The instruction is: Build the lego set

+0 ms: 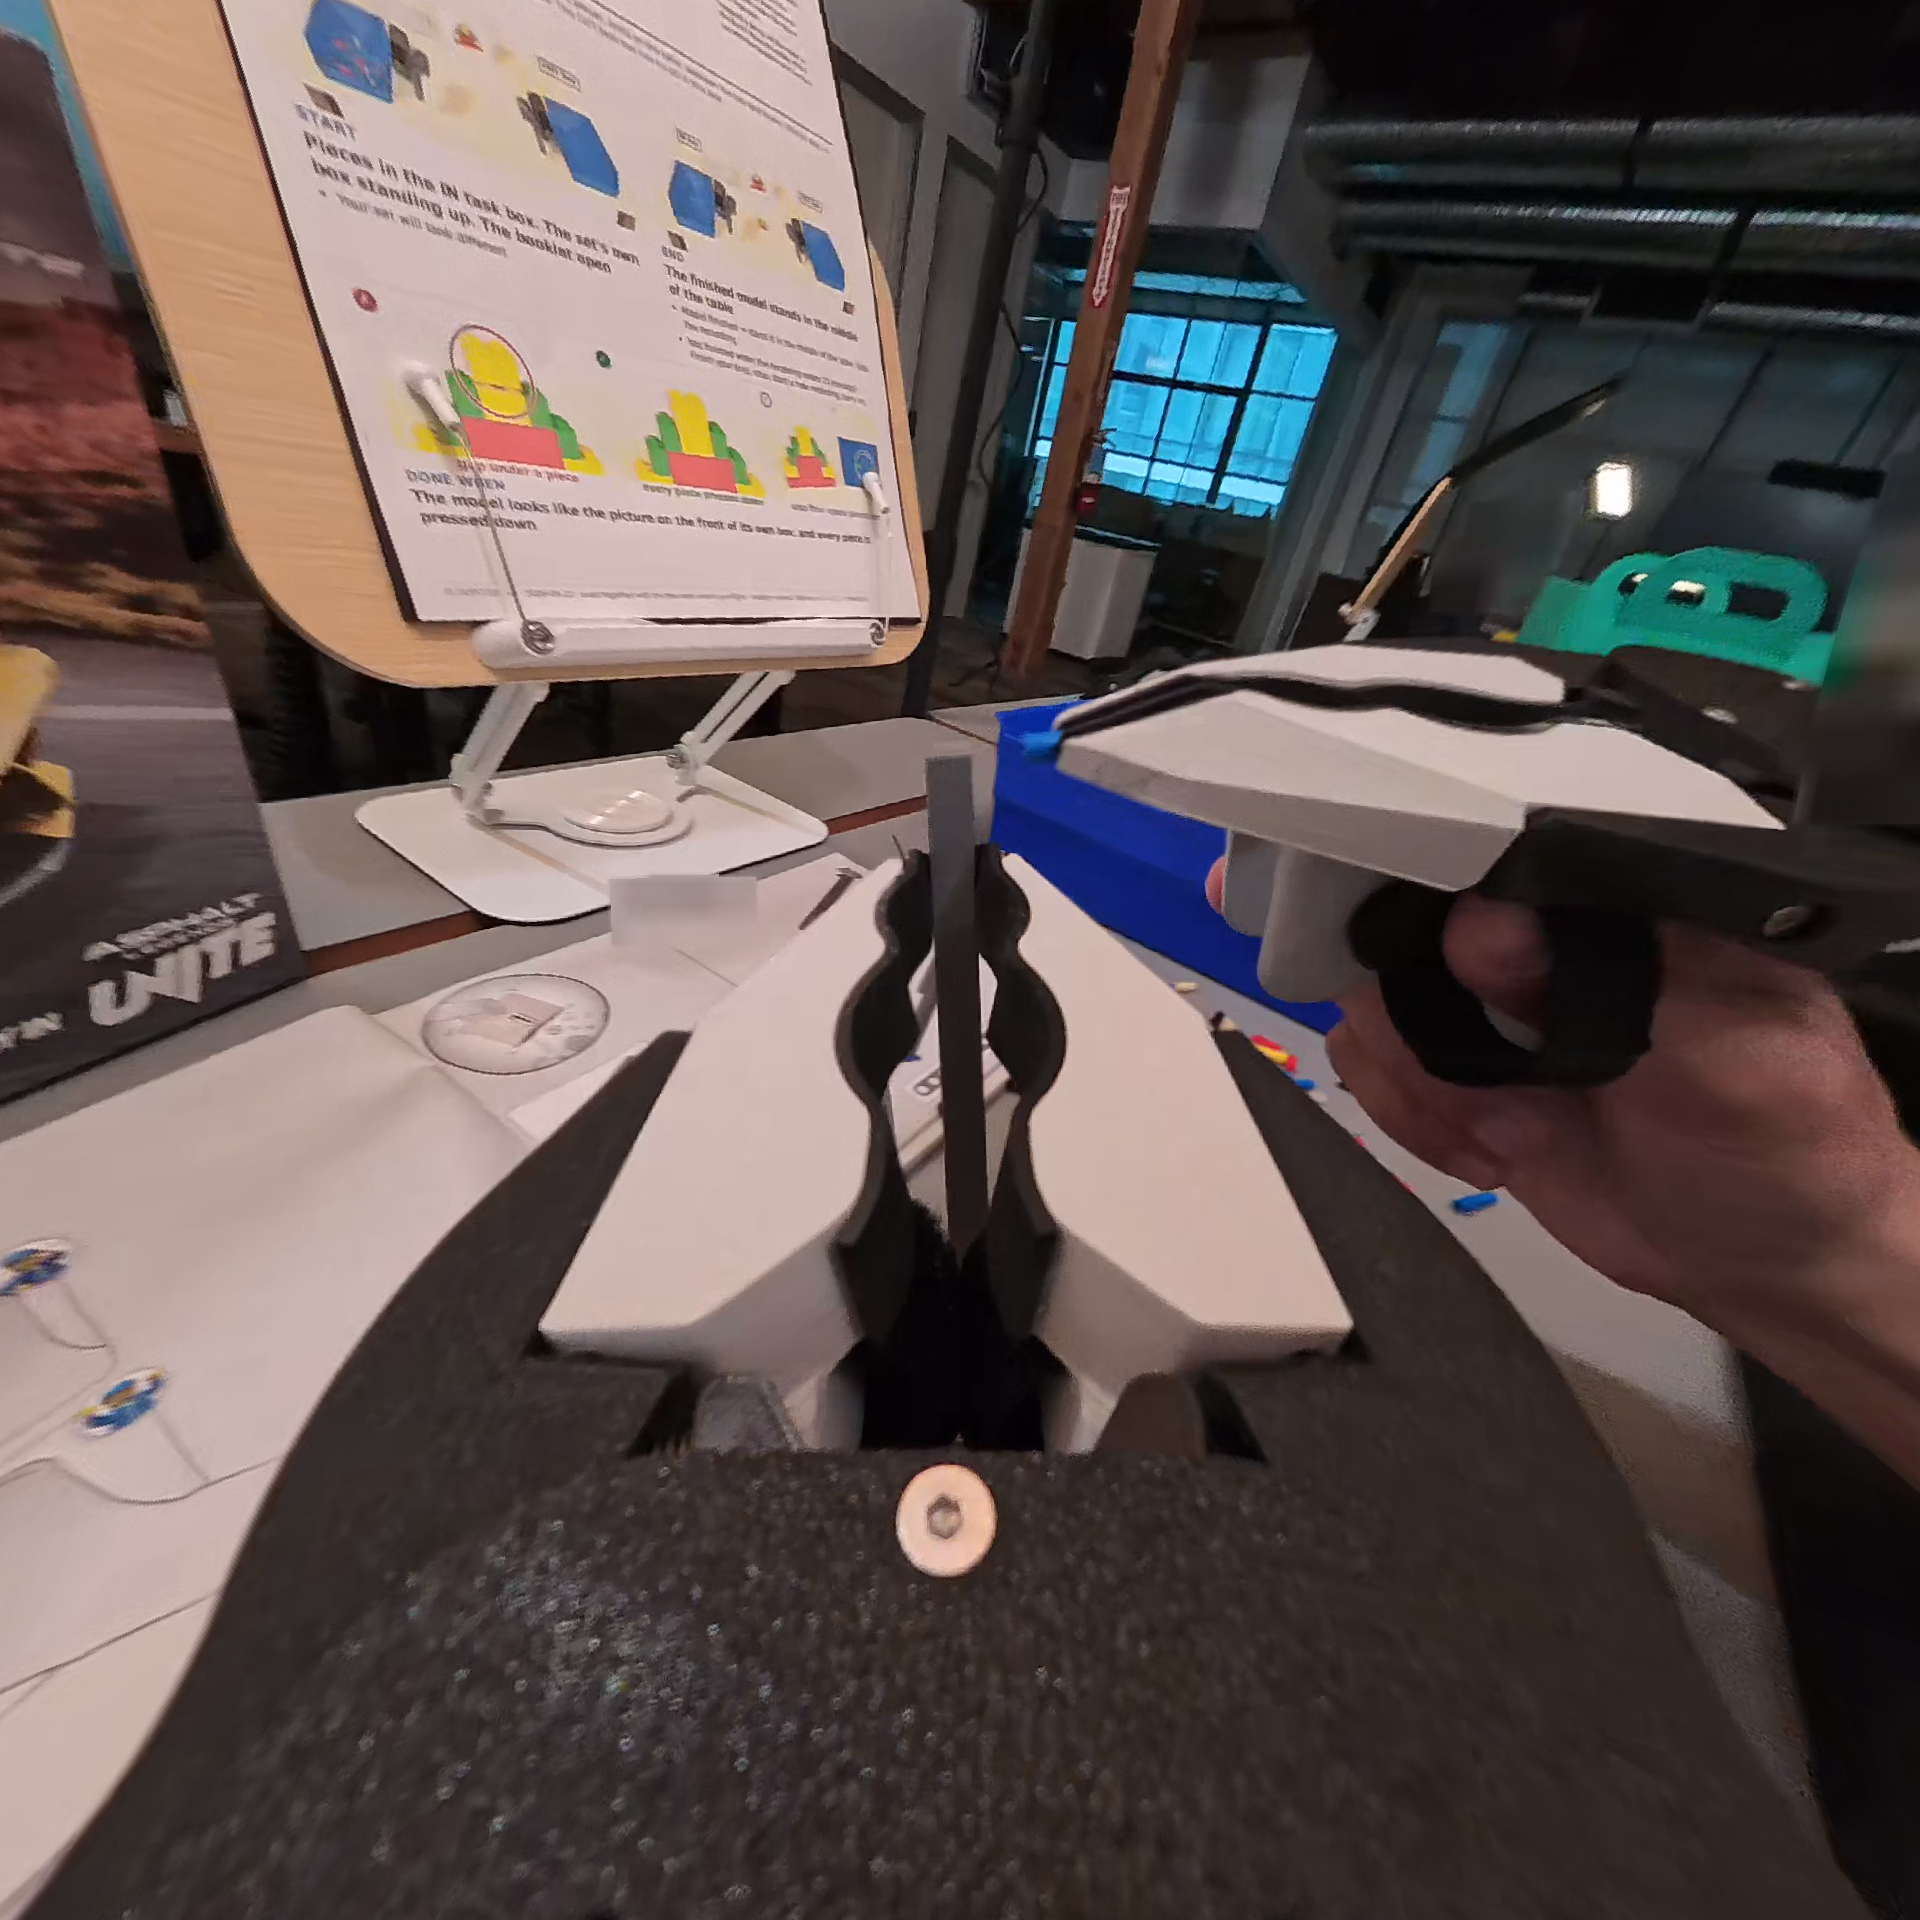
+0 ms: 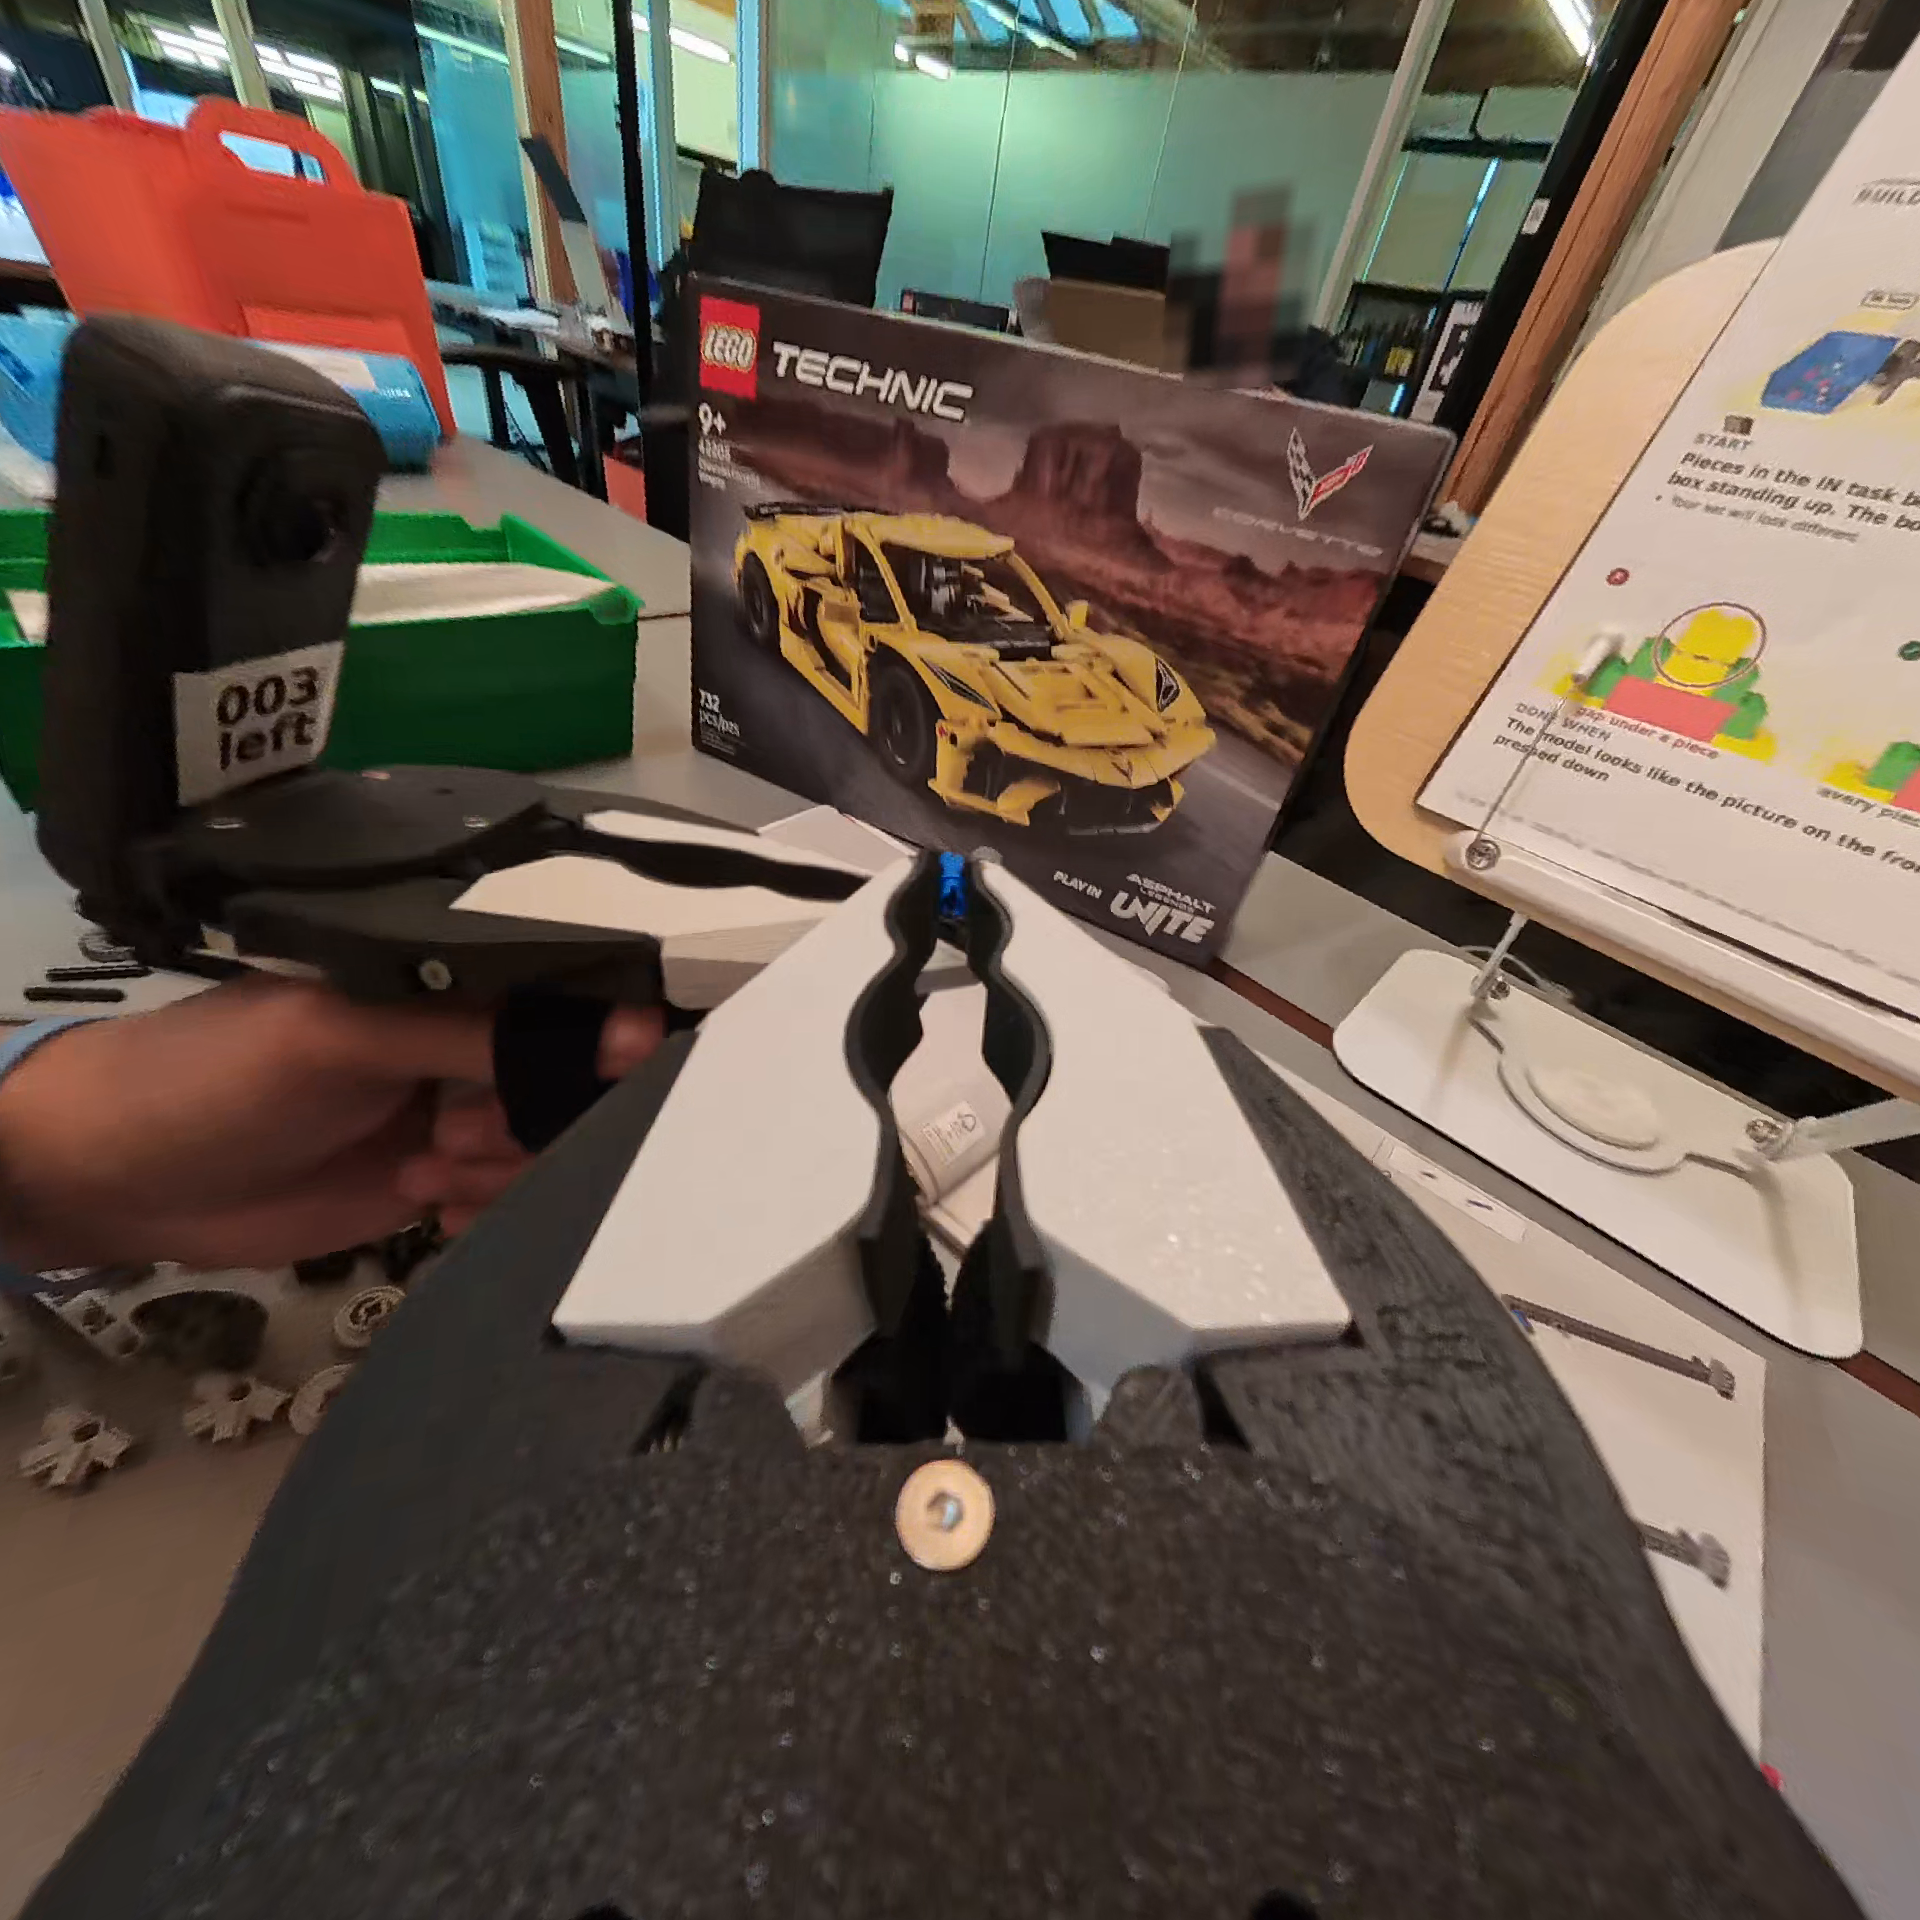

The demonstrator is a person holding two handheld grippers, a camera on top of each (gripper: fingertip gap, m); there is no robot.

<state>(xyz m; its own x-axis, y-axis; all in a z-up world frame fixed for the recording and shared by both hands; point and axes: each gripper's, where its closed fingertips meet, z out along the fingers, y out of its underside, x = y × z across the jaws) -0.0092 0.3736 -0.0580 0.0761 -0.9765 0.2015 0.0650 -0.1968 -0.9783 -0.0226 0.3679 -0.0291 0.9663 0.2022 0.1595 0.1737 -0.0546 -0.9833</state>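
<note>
**A blue pin is brought to a grey beam**

Nearest the camera in the left wrist view is the left gripper, clenched on a thin dark grey beam. The beam stands upright between the two fingers, and its top end rises above the fingertips. In the right wrist view the right gripper is closed on a small blue pin, held just at the fingertips. From the left view this pin is seen at the tip of the right gripper, near the top of the beam but not touching it.

Both tools are held in the air above the bench. Loose small pieces lie on the bench beside a blue bin toward its far right side. The set's box stands upright toward the far edge, next to a stand with an instruction sheet.

I judge that the step in hand is joining the pin to the beam, an early step, because no built part of the model is visible. The next move probably calls for lining the pin with a hole of the beam and pressing it in straight, while the left gripper holds firm. The holes are not visible here, since the beam shows only its narrow edge.
</note>
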